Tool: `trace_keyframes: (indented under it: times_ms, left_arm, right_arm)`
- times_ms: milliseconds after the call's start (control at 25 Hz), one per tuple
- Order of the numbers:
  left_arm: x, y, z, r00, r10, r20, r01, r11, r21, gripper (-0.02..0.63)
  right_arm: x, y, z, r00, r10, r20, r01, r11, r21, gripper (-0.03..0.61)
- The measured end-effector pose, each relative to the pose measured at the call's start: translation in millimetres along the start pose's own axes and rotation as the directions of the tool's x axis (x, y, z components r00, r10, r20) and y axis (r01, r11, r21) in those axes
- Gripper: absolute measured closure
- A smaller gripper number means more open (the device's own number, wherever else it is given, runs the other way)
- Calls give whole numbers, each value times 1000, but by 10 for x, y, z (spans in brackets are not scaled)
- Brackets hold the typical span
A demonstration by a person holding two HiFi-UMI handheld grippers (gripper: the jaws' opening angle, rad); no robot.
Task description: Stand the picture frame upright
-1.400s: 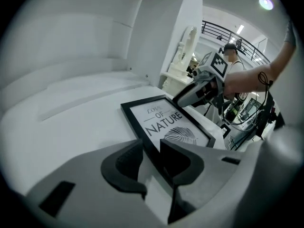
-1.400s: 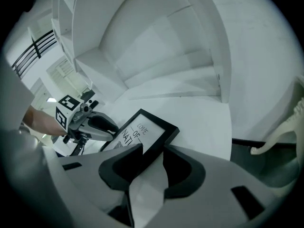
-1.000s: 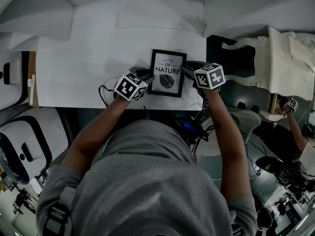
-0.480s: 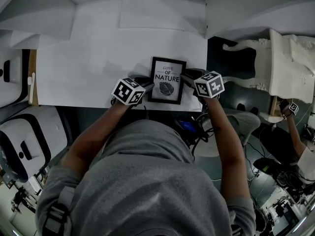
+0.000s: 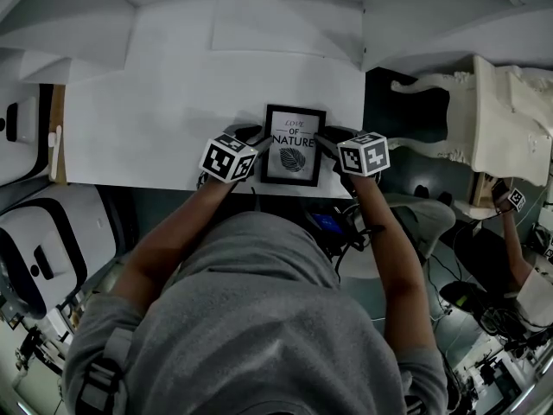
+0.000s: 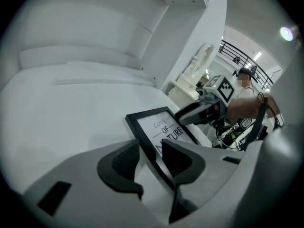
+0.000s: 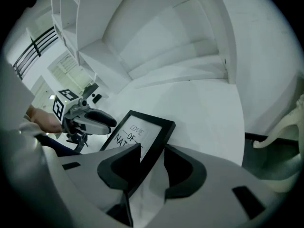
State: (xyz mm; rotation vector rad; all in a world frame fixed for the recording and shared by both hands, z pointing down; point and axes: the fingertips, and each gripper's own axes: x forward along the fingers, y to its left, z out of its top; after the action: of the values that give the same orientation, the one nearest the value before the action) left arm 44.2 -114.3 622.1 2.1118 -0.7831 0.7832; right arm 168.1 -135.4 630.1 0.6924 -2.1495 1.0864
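Note:
A black picture frame (image 5: 294, 137) with a "LOVE OF NATURE" leaf print sits near the front edge of the white table (image 5: 155, 102), its face tipped up toward the head camera. My left gripper (image 5: 257, 138) straddles its left edge (image 6: 142, 132), and my right gripper (image 5: 324, 138) straddles its right edge (image 7: 159, 137). Both pairs of jaws are opening. In the left gripper view the left gripper (image 6: 151, 148) shows a gap between one pad and the frame. The right gripper (image 7: 152, 151) shows a similar gap in its own view. Whether the frame's foot rests on the table is hidden.
A raised white shelf block (image 5: 285, 24) stands at the back of the table. A white carved chair (image 5: 484, 102) is at the right, beyond the table's right edge. Another person's hand with a gripper (image 5: 510, 199) is at the far right. Cables (image 5: 346, 223) hang below the front edge.
The frame and both grippers have come closer to the table's front edge. The grippers still flank the frame's two sides.

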Motion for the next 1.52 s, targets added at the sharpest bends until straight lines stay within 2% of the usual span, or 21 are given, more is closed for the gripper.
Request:
trace_keyframes:
  times_ms: [160, 400, 480, 640, 840, 1120, 1360, 1520]
  left_arm:
    - [132, 36, 10, 1000, 22, -12, -22, 999, -30, 463]
    - [192, 41, -7, 990, 140, 0, -140, 989, 52, 465]
    - [208, 34, -8, 986, 165, 10, -166, 985, 47, 465]
    - [216, 36, 4, 983, 181, -4, -181, 983, 23, 468]
    - [188, 39, -47, 978, 207, -11, -207, 978, 19, 472]
    - [6, 58, 150, 969, 233, 82, -233, 972, -16, 502]
    - [-294, 57, 458, 941, 264, 210, -268, 963, -9, 515]
    - [-433, 60, 650, 924, 276, 265, -288, 958, 6, 518]
  right_arm:
    - [6, -10, -17, 997, -61, 49, 63, 997, -45, 426]
    - [44, -4, -36, 985, -143, 94, 154, 981, -117, 419]
    - [53, -7, -37, 983, -154, 100, 165, 980, -109, 419]
    - [33, -49, -19, 978, -186, 98, 187, 982, -9, 425]
    - [45, -23, -40, 975, -202, 95, 205, 979, -21, 442]
    - [-84, 34, 152, 963, -176, 206, 179, 984, 4, 463]
    - [-266, 169, 473, 934, -152, 323, 160, 987, 2, 474]
    - [-388, 225, 680, 913, -128, 388, 141, 990, -7, 483]
